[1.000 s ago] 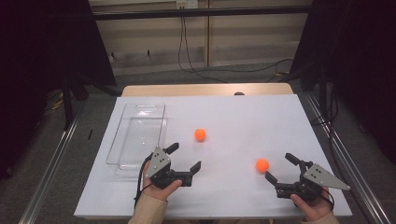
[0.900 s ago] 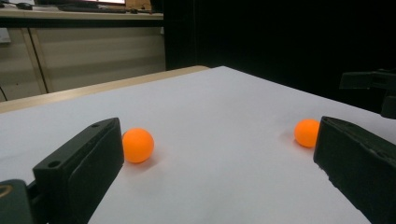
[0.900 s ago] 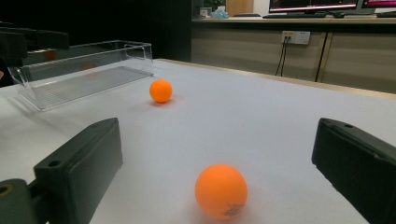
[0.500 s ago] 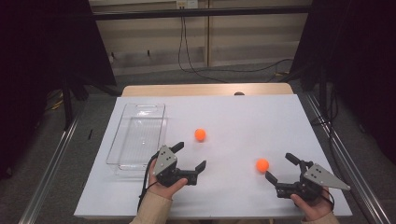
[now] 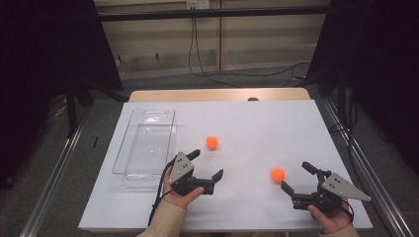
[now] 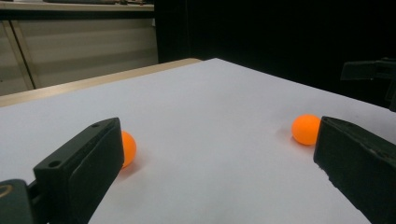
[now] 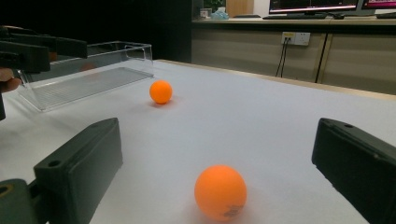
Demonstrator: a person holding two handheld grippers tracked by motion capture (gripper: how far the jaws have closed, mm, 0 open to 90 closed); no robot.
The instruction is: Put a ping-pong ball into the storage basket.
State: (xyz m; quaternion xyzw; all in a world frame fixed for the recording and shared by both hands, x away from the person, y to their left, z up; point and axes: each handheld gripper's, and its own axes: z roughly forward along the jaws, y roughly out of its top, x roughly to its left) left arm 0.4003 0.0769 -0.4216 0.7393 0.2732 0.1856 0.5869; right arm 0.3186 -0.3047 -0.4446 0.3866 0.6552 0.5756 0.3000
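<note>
Two orange balls lie on the white table (image 5: 257, 123). One ball (image 5: 211, 142) (image 7: 160, 91) rests mid-table, just beyond my left gripper (image 5: 206, 164), which is open and empty. In the left gripper view this ball (image 6: 128, 148) peeks from behind the left jaw. The other ball (image 5: 277, 174) (image 6: 306, 129) lies right before my right gripper (image 5: 295, 176), also open. In the right gripper view it (image 7: 220, 191) sits between the wide-apart jaws, touching neither. Each gripper is held low over the table by a hand.
A clear plastic tray (image 5: 143, 143) (image 7: 84, 70) stands empty on the table's left side, beside the left hand. The table's wooden far edge (image 5: 217, 95) borders the white sheet. Metal rails run along both sides on the floor.
My left gripper has shifted a little to the right and turned toward the balls. The right gripper and both balls have stayed put.
</note>
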